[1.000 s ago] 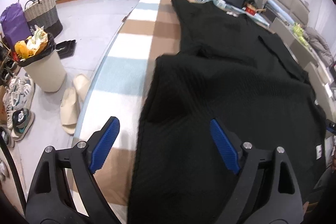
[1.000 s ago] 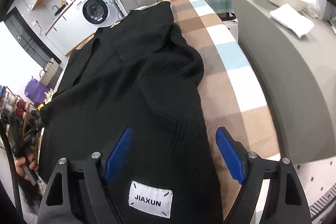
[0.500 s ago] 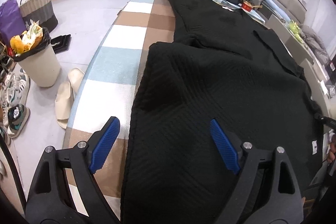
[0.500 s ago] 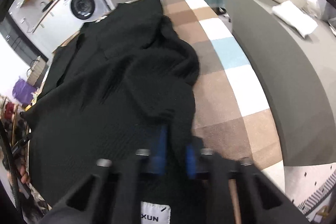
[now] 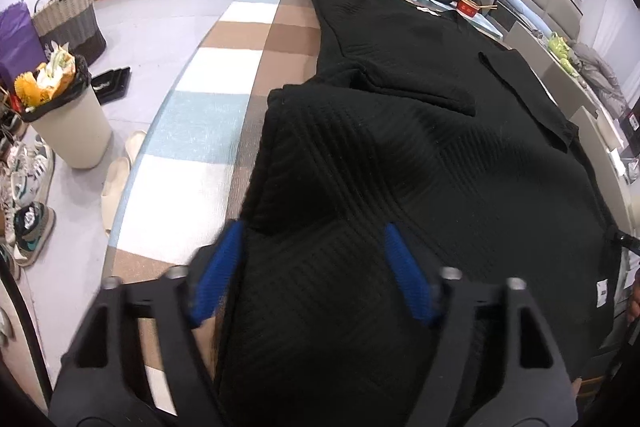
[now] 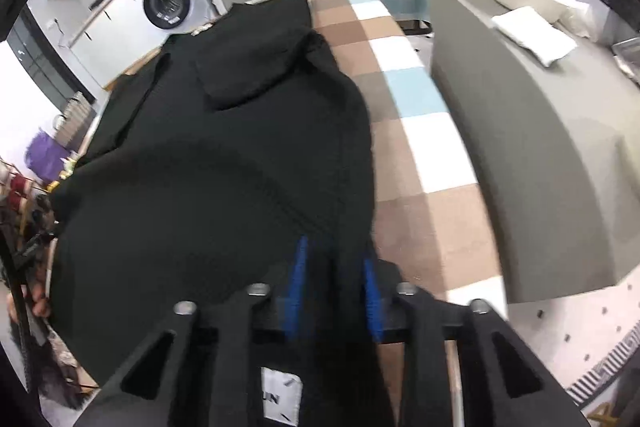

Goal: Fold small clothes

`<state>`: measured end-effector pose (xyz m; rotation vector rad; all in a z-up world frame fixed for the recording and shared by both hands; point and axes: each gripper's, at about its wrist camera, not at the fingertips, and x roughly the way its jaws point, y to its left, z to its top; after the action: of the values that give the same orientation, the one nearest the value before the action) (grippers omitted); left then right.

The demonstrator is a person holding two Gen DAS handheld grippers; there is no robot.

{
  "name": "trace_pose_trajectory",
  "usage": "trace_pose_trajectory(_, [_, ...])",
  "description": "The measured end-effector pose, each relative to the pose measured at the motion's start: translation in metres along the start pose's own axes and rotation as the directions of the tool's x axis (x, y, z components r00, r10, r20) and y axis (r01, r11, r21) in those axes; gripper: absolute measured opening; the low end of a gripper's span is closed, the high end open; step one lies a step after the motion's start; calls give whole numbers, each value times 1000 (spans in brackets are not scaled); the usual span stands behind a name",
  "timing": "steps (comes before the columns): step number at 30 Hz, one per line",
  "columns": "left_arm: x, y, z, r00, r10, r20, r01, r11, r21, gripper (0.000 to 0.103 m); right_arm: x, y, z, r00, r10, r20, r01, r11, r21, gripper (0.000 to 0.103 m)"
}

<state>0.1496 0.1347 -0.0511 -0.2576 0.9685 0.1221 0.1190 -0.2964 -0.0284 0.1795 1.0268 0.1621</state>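
Riskily: right gripper (image 6: pixel 334 281) just opening around black ribbed knit garment (image 6: pixel 220 187), hold unclear; left gripper (image 5: pixel 314 271) closing over hem, unclamped; risk of slipping, skewing fold.

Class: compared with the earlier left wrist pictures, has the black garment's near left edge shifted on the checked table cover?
Yes. The black garment edge now lies further right, baring more checked table cover.

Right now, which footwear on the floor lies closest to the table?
The pair of cream slippers, lying right beside the checked table. The sneakers sit farther left, beyond the bin.
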Motion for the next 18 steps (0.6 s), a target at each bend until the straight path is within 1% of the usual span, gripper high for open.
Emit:
trace_pose_trajectory(1, [0,0,0,1000,4,5,-4,1000,3,45,1,1,0,1000,8,1,-8,1000,3,36])
trace_pose_trajectory(2, [0,2,0,1000,-8,9,8,1000,-3,22,4,0,0,1000,21,3,-21,1000,8,36])
trace_pose_trajectory(3, [0,5,0,1000,-22,7,22,1000,-15,10,6,1,1,1000,27,4,-27,1000,11,36])
trace_pose_trajectory(5, [-3,11,-1,998,-58,24,58,997,-43,9,9,2,2,1000,14,14,-14,1000,7,35])
trace_pose_trajectory(6, [-7,12,-1,997,-65,40,67,997,-45,9,8,4,1,1000,9,22,-9,1000,-2,29])
trace_pose_trajectory(7, [-11,13,-1,997,-66,50,68,997,-43,9,8,6,1,999,9,32,-9,1000,-11,15])
trace_pose_trajectory(8, [-16,13,-1,996,-68,63,71,997,-43,8,5,7,2,999,12,50,-12,1000,-18,7])
trace_pose_trajectory(9, [-20,14,-1,994,-75,74,79,996,-48,8,-3,8,3,995,23,95,-22,1000,-14,7])
trace_pose_trajectory(10, [-27,16,1,991,-96,91,101,993,-60,8,-10,7,5,991,34,132,-34,999,-3,7])
trace_pose_trajectory(11, [-32,18,3,989,-108,104,115,991,-65,8,-21,7,7,983,49,179,-52,999,15,6])
trace_pose_trajectory(14, [-48,17,13,979,-127,157,139,988,-65,8,-44,8,17,958,78,276,-91,995,36,6])
trace_pose_trajectory(15, [-52,16,17,977,-128,170,140,988,-61,8,-47,8,19,953,83,293,-99,994,41,6])
trace_pose_trajectory(16, [-54,15,20,975,-127,183,139,989,-58,8,-49,8,22,942,90,323,-112,992,50,7])
trace_pose_trajectory(17, [-55,15,24,974,-125,191,139,988,-61,9,-49,7,24,937,88,337,-116,991,63,7])
trace_pose_trajectory(18, [-53,17,26,974,-129,188,145,987,-73,9,-44,5,27,940,80,332,-114,990,82,7])
